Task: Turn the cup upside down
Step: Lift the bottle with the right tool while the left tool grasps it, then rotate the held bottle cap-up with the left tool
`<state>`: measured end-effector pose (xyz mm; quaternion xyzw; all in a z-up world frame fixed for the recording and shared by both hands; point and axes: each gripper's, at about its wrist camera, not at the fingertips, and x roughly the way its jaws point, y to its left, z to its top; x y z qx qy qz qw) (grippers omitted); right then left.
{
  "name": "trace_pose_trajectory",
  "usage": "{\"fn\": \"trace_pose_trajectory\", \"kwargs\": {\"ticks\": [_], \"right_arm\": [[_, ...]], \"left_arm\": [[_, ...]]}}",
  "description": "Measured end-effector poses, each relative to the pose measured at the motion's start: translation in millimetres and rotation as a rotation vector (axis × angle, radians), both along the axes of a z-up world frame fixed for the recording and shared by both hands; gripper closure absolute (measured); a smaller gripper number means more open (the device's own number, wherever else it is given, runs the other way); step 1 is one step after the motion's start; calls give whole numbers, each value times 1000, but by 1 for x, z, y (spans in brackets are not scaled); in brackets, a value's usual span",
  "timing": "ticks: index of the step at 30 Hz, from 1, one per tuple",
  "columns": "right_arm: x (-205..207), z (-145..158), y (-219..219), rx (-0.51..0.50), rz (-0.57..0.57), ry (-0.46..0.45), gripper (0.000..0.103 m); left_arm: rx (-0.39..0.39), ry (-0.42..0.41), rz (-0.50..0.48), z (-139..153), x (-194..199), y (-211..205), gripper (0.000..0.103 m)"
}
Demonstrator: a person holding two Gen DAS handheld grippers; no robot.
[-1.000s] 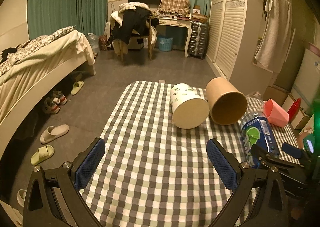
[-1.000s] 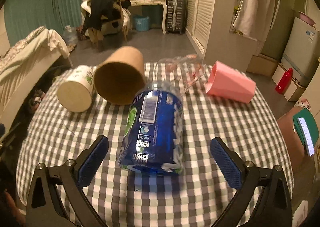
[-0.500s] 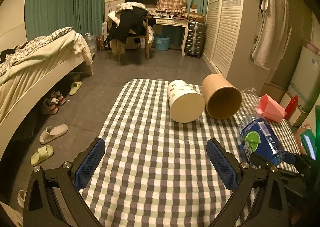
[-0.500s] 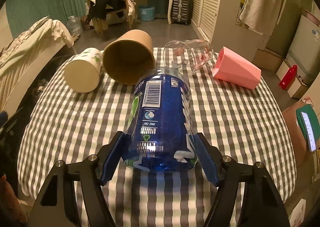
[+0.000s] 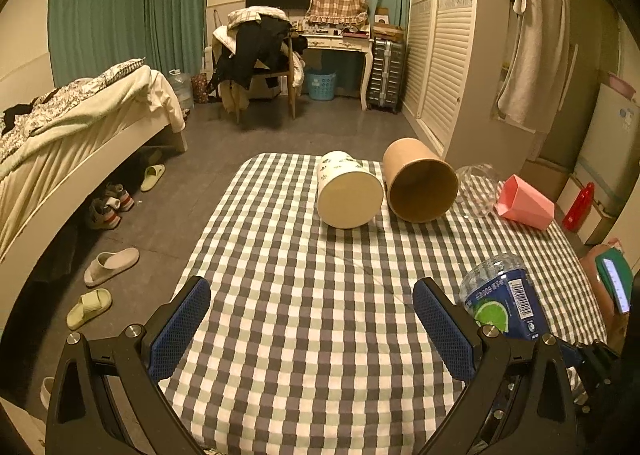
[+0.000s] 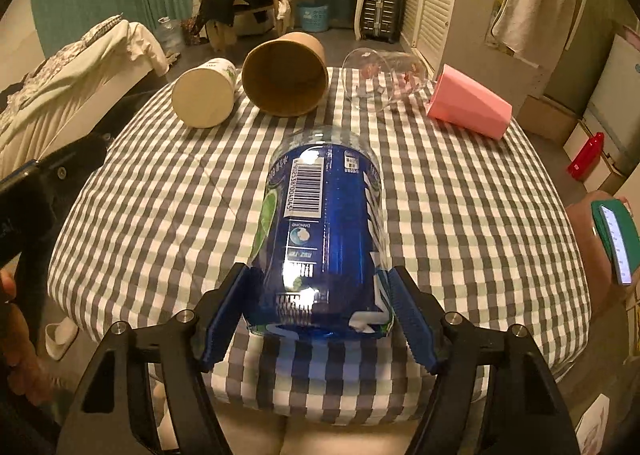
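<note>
A clear cup with a blue label (image 6: 322, 231) lies on its side, raised a little over the checked tablecloth (image 6: 460, 183). My right gripper (image 6: 318, 319) is shut on its near end, one blue pad against each side. The same blue-labelled cup (image 5: 502, 305) shows at the right of the left wrist view. My left gripper (image 5: 312, 329) hovers open over the near part of the tablecloth (image 5: 300, 275), with nothing between its fingers. The far end of the cup points away from me.
Several other cups lie on their sides along the far edge: a white one (image 5: 348, 191), a brown paper one (image 5: 418, 185), a clear glass (image 6: 384, 77) and a pink one (image 6: 470, 105). A bed (image 5: 60, 135) stands left. A phone (image 6: 614, 239) lies at the right.
My right gripper has closed on the blue-labelled cup and drawn it toward the near edge, slightly lifted. The left gripper has pulled back and risen a little, staying open.
</note>
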<state>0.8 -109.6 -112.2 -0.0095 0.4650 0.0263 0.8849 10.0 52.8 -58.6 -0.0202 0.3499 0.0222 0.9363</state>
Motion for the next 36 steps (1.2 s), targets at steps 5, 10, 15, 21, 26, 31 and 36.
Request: {"fn": "trace_pose_trajectory", "kwargs": {"ticks": [5,10,15,21,26,31,36], "right_arm": [[3,-3,-7,43,7,36,14],[-3,15,-13,72,72,17,10],[-9,46,-37,2,97,-81,8],[7,59,-86,-51,29,-140,8],[21,59,-129,-55,-26,-158,8],[25,52,-159,-20,-57,-159,8],[24,40,-173,23,-71,-136,8]], "left_arm": [[25,20,14,-1,1,-4,0],[67,37,8,4,12,-17,0],[67,69,-47,11,30,-45,0],[61,133,-128,12,50,-88,0],[105,191,-193,7,66,-127,0],[125,257,-217,0,80,-145,0],[59,403,-251,-15,92,-156,0]]}}
